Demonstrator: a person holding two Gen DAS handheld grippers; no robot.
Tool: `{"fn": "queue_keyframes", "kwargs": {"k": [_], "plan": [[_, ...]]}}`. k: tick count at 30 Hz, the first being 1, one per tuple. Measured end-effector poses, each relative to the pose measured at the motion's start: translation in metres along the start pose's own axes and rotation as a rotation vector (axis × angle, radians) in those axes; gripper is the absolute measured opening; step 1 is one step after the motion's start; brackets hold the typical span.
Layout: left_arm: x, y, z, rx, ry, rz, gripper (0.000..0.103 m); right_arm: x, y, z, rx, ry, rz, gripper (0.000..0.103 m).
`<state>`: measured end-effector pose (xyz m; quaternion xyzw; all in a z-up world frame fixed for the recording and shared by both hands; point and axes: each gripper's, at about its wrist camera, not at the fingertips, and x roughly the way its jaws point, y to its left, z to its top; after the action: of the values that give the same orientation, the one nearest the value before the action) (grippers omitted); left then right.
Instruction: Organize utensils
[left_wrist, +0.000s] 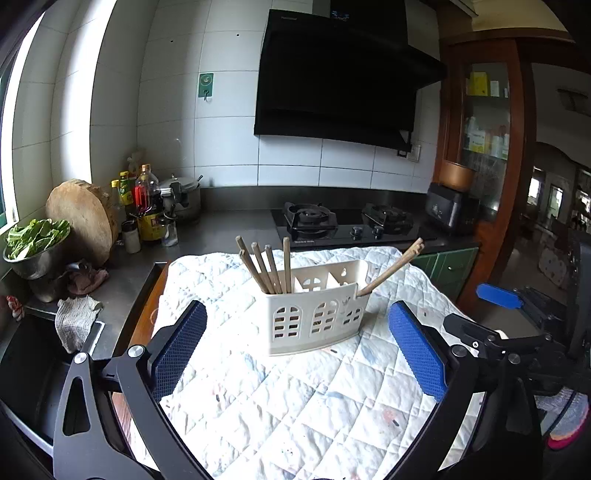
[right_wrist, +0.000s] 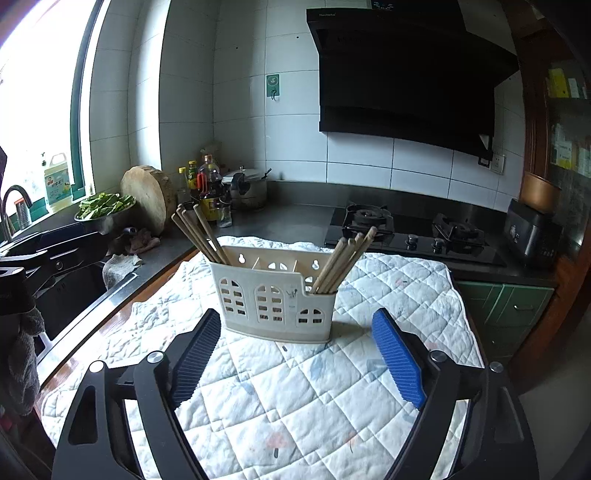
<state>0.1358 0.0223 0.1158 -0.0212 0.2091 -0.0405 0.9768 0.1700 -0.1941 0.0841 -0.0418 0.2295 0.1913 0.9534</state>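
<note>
A cream plastic utensil holder (left_wrist: 314, 314) with arched cut-outs stands upright on a white quilted cloth (left_wrist: 277, 406). Several wooden chopsticks (left_wrist: 264, 267) lean in its left compartment and more chopsticks (left_wrist: 395, 267) lean in its right end slot. My left gripper (left_wrist: 297, 328) is open and empty, just in front of the holder. In the right wrist view the holder (right_wrist: 275, 299) stands ahead with chopsticks at its left (right_wrist: 197, 234) and right (right_wrist: 345, 260). My right gripper (right_wrist: 295, 338) is open and empty, close in front of the holder.
A sink (left_wrist: 33, 369) lies left of the cloth. A bowl of greens (left_wrist: 35, 245), a round chopping block (left_wrist: 83, 221), bottles (left_wrist: 146, 203) and a pot (left_wrist: 183, 199) stand at the back left. A gas hob (left_wrist: 343, 223) is behind the cloth.
</note>
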Motion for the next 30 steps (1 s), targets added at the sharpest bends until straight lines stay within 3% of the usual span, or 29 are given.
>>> {"fn": "queue_keyframes", "kwargs": {"k": [10,22,30], "plan": [[-0.016,0.011,-0.045,-0.077,0.041,0.002,0.098,-0.022,0.017,-0.043,-0.042,0.010,-0.076,0.096],[-0.031,0.010,-0.082,-0.082,0.091,0.100,0.098,-0.037,0.018,-0.073,0.033,0.051,-0.053,0.096],[-0.042,0.004,-0.095,-0.075,0.099,0.124,0.098,-0.048,0.013,-0.086,0.080,0.076,-0.046,0.096]]}}
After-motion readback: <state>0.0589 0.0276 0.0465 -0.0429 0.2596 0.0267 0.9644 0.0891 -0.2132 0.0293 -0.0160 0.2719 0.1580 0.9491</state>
